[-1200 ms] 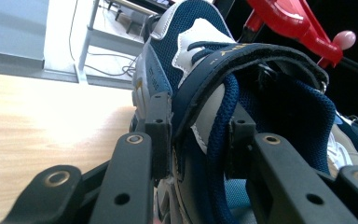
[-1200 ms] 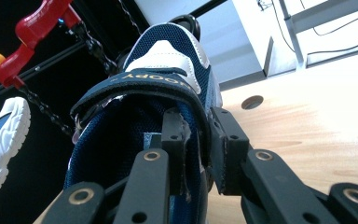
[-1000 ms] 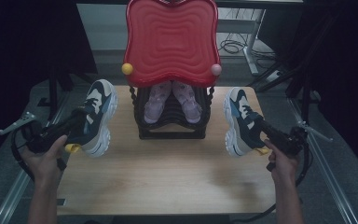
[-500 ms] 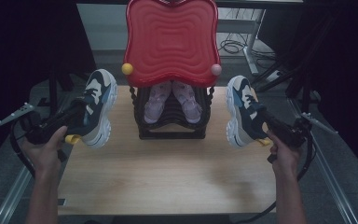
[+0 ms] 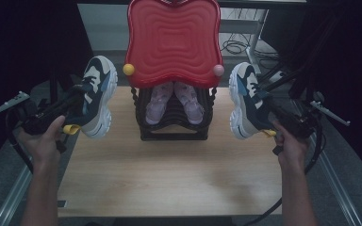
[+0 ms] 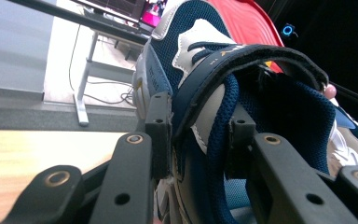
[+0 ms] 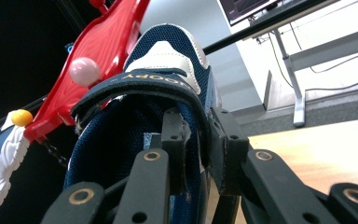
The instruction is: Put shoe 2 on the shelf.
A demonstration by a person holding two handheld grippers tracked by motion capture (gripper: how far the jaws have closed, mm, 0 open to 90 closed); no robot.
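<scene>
High view shows each claw clamped on a navy sneaker's collar: left claw (image 5: 75, 106) lifts the left sneaker (image 5: 95, 94) mid-left, right claw (image 5: 273, 120) the right sneaker (image 5: 245, 101) mid-right, flanking the shoe rack (image 5: 174, 127), likely for shelving.

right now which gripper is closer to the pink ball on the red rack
Right. The right gripper, shut on the right sneaker, is just right of and below the pink ball. The left gripper, holding the left sneaker, sits across the rack.
</scene>
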